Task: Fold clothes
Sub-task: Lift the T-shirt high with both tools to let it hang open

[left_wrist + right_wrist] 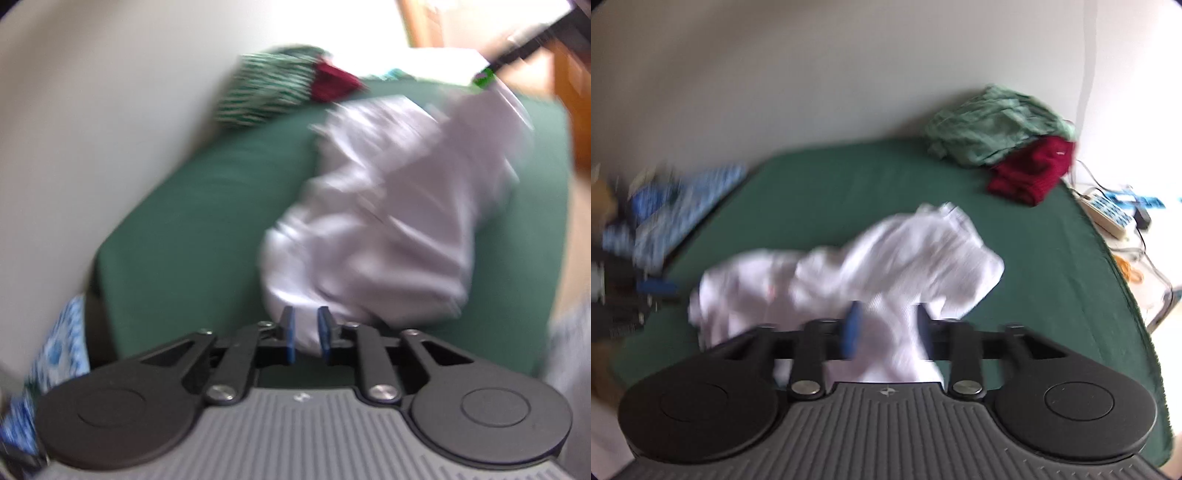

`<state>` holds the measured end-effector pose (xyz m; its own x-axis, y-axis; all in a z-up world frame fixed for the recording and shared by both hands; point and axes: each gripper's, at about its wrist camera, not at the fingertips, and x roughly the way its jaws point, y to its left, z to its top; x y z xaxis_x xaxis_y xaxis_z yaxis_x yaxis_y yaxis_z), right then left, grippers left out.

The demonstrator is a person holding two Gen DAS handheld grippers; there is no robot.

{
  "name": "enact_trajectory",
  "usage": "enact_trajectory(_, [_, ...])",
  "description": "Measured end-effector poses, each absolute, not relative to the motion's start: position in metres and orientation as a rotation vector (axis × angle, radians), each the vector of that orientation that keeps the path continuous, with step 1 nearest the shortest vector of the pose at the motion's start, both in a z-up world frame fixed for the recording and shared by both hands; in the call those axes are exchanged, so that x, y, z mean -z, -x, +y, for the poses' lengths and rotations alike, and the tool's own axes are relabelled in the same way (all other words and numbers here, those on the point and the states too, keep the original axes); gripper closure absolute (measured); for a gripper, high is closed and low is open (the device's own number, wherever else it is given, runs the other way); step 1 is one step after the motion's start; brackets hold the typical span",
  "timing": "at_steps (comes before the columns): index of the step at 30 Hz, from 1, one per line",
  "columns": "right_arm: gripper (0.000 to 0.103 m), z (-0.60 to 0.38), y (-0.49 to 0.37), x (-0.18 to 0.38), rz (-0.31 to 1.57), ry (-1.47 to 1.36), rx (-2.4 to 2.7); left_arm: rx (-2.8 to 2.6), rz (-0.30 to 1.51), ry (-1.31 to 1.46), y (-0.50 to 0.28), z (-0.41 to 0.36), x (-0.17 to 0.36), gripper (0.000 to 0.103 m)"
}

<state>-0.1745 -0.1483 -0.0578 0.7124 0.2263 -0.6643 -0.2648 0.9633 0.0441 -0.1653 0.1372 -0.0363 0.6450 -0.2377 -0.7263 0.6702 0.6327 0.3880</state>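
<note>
While blurring with motion in both wrist views: showing only coarse shapes, fine detail lost.

White garment (871, 258): lying bunched and rumpled on the green bed cover (849, 177), near its front edge, creased all over, showing no flat panel or clean folded edge; also filling the middle of the left view (388, 221).

Left gripper (307, 334): pinching a bit of white cloth between the blue pads (288, 332), standing close together with the fabric running down between them.

Right gripper (886, 328): closing on a thicker wad of the same garment, cloth spilling back through the gap toward the gripper body; pads sitting wider apart than on the left, but with fabric filling the space.

Light green garment (993, 125): sitting crumpled in the far corner against the wall, looking unfolded.

Dark red garment (1030, 173): lying heaped just beside the green one, touching it, likewise not squared up.

Progress, judging by the things alone: white piece being held at two points and not lying in any folded shape; no neat folded stack showing anywhere in view; spreading, folding and setting down seemingly remaining for it, with the two corner pieces also looking unfolded.

Blue patterned cloth (683, 199): hanging off the far left side, too blurred for telling its state.
</note>
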Motion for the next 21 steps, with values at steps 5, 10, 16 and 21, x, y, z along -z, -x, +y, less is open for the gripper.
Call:
enact_trajectory(5, [0.037, -0.142, 0.174, 0.082, 0.763, 0.215, -0.219, 0.561, 0.704, -0.801, 0.152, 0.128, 0.065, 0.064])
enact_trajectory(10, [0.085, -0.164, 0.165, 0.095, 0.810, 0.022, -0.152, 0.513, 0.731, -0.804, 0.126, 0.127, 0.081, 0.086])
enact_trajectory(16, [0.092, -0.178, 0.178, 0.052, 0.629, -0.211, -0.186, 0.394, 0.613, -0.618, 0.120, 0.140, 0.034, 0.097])
enact_trajectory(21, [0.093, -0.210, 0.195, -0.026, 0.239, -0.489, -0.344, 0.265, 0.355, -0.343, 0.125, 0.181, -0.071, 0.098])
